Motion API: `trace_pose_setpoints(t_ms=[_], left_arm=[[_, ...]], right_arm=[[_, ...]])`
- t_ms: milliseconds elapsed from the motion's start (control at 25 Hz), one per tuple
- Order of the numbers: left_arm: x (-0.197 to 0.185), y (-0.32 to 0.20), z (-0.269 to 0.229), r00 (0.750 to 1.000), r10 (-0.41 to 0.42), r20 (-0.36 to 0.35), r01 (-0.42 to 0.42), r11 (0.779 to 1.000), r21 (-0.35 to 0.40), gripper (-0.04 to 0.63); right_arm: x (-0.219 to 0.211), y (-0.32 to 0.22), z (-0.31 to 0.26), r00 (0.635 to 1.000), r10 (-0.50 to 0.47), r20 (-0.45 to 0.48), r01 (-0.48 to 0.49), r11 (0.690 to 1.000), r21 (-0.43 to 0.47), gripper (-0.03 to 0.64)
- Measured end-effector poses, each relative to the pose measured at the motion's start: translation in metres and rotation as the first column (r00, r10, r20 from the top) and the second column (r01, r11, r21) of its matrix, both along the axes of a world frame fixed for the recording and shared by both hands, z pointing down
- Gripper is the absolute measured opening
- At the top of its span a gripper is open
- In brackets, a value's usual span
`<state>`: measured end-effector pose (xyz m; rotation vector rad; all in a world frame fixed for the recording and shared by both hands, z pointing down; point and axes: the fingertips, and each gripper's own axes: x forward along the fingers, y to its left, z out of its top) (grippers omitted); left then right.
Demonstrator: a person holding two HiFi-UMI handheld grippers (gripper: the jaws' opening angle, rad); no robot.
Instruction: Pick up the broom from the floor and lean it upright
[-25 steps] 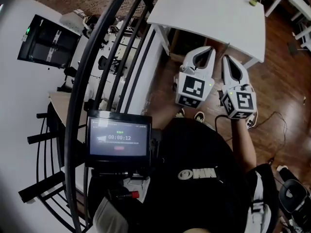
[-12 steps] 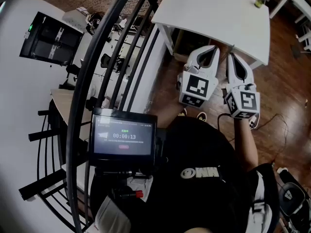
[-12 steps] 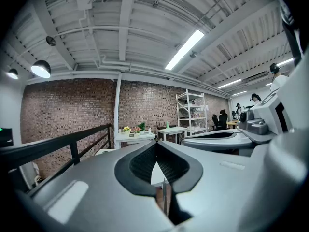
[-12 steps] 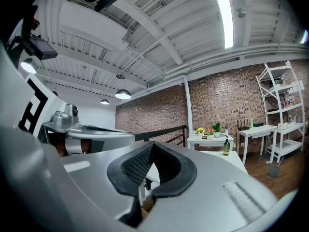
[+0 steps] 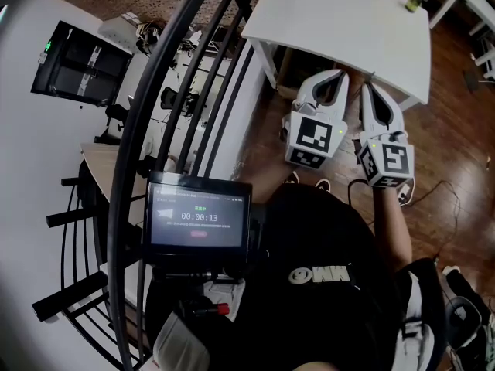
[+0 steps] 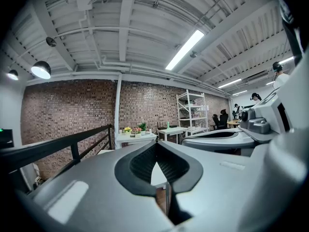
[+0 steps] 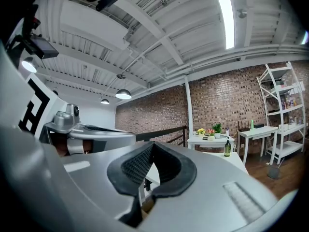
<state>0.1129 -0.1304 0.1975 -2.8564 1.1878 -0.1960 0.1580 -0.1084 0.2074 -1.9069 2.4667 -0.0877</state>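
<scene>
No broom shows in any view. In the head view both grippers are held side by side in front of the person, pointing level toward a white table (image 5: pixel 340 22). My left gripper (image 5: pixel 343 74) is shut, its black pads meeting at the tips with nothing between them. My right gripper (image 5: pixel 364 86) is shut and empty too. The left gripper view shows the left gripper (image 6: pixel 156 144) with pads touching and the right gripper's body (image 6: pixel 227 137) beside it. The right gripper view shows the right gripper (image 7: pixel 152 144) closed, with the left gripper's body (image 7: pixel 91 132) on its left.
A black curved railing (image 5: pixel 162 91) runs down the left of the head view, with a small screen (image 5: pixel 197 219) mounted near the person's chest. A green bottle (image 7: pixel 227 148) stands on the white table. Brick wall, white shelving (image 7: pixel 285 120) and wooden floor (image 5: pixel 456 137) lie beyond.
The head camera has shifted slightly, so the grippers sit a little further right in view. Both stay shut, side by side. The screen's timer has ticked on.
</scene>
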Motion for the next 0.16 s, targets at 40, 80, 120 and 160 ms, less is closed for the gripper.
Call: trace_pose_setpoints(t_ms=[40, 80, 120, 160], left_arm=[[-0.0003, -0.0005, -0.0006, 1.000, 0.000, -0.001, 0.000, 1.000, 0.000, 0.015], [-0.0007, -0.0009, -0.0013, 1.000, 0.000, -0.003, 0.000, 1.000, 0.001, 0.015], [-0.0010, -0.0013, -0.0021, 1.000, 0.001, -0.004, 0.000, 1.000, 0.003, 0.015], [-0.0013, -0.0017, -0.0029, 1.000, 0.001, -0.005, 0.000, 1.000, 0.004, 0.015]], right_arm=[[0.0001, -0.0001, -0.0006, 1.000, 0.002, 0.000, -0.002, 1.000, 0.001, 0.003], [0.0003, -0.0001, -0.0011, 1.000, 0.003, -0.001, -0.003, 1.000, 0.002, 0.003], [0.0005, 0.0000, -0.0015, 1.000, 0.004, 0.000, -0.004, 1.000, 0.002, 0.003], [0.0008, 0.0000, -0.0019, 1.000, 0.005, 0.000, -0.005, 1.000, 0.002, 0.003]])
